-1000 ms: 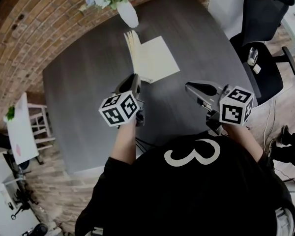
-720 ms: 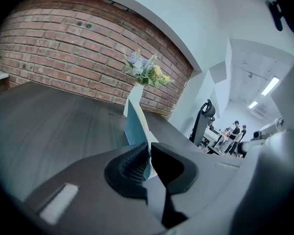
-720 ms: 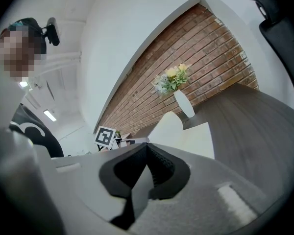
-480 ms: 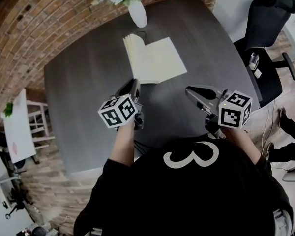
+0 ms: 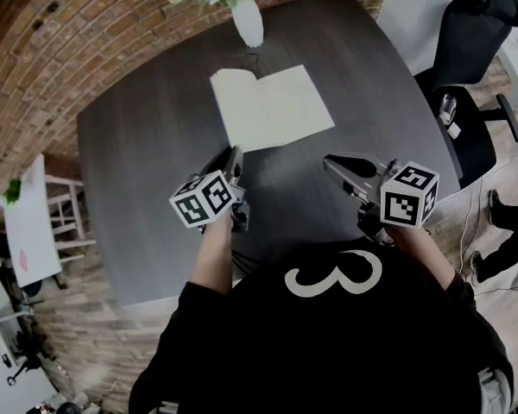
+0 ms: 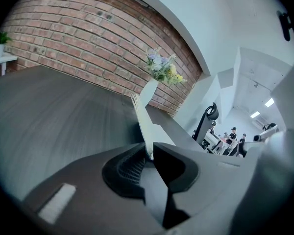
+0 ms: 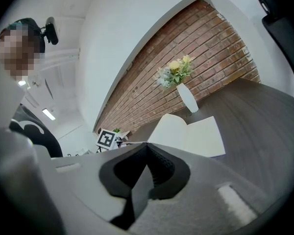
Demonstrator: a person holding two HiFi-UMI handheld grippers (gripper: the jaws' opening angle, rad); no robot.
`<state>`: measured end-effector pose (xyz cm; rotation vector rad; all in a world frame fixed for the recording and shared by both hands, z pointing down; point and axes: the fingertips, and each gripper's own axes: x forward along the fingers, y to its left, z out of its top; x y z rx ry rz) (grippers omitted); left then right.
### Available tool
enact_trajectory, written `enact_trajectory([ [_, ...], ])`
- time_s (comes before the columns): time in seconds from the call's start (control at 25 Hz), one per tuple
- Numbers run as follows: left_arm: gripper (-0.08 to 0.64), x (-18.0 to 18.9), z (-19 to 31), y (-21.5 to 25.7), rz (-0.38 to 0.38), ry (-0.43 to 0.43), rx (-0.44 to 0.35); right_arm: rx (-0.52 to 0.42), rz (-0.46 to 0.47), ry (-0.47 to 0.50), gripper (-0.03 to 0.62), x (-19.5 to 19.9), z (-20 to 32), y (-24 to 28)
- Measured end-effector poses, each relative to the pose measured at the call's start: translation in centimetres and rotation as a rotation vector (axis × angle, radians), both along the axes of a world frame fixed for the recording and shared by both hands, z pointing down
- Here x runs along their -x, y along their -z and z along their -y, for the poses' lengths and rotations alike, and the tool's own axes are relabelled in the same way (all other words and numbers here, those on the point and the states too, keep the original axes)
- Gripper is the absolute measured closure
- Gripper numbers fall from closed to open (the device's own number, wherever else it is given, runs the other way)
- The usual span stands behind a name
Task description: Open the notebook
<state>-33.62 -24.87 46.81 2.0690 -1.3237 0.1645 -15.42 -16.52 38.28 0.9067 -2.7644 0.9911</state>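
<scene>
The notebook point(image 5: 272, 109) lies open on the dark table point(image 5: 147, 145), cream pages up, spread to both sides. My left gripper point(image 5: 234, 155) hovers just at its near left corner. In the left gripper view the notebook point(image 6: 143, 124) shows edge-on right ahead of the left gripper point(image 6: 149, 151); its jaws are opening, a narrow gap shows, and nothing is pressed between the pads. My right gripper point(image 5: 331, 162) hangs over bare table to the right of the notebook's near edge. The right gripper view shows the right gripper point(image 7: 147, 145) shut and empty, with the notebook point(image 7: 188, 133) further ahead.
A white vase of flowers point(image 5: 248, 20) stands behind the notebook at the table's far edge. A black office chair point(image 5: 470, 50) sits off the right side. A brick wall runs along the far left, with a small white side table point(image 5: 34, 222) beside it.
The pages that stood upright at the notebook's left have fallen flat to the left. My left gripper has drawn back toward me and lower; the right one has shifted slightly.
</scene>
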Motion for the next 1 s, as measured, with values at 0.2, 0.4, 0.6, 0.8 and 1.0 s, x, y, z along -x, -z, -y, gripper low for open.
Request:
enact_trajectory([
  [0.2,0.474,1.0,-0.1,-1.5,-0.027,0.013,0.025,0.009,-0.002,-0.011,0.591,0.1,-0.4,-0.7],
  [0.4,0.459,1.6,-0.7,-4.1,-0.110,0.038,0.106,0.026,0.000,-0.023,0.591,0.1,-0.9,-1.6],
  [0.6,0.463,2.5,-0.9,-5.6,-0.210,0.081,0.166,0.040,-0.001,-0.026,0.591,0.2,-1.2,-2.1],
  [0.8,0.463,2.8,-1.0,-6.8,-0.215,0.087,0.195,0.054,-0.005,-0.033,0.591,0.1,-1.4,-2.8],
  [1.0,0.459,3.0,-1.1,-7.4,-0.185,0.093,0.216,0.065,-0.005,-0.033,0.591,0.3,-1.4,-3.2],
])
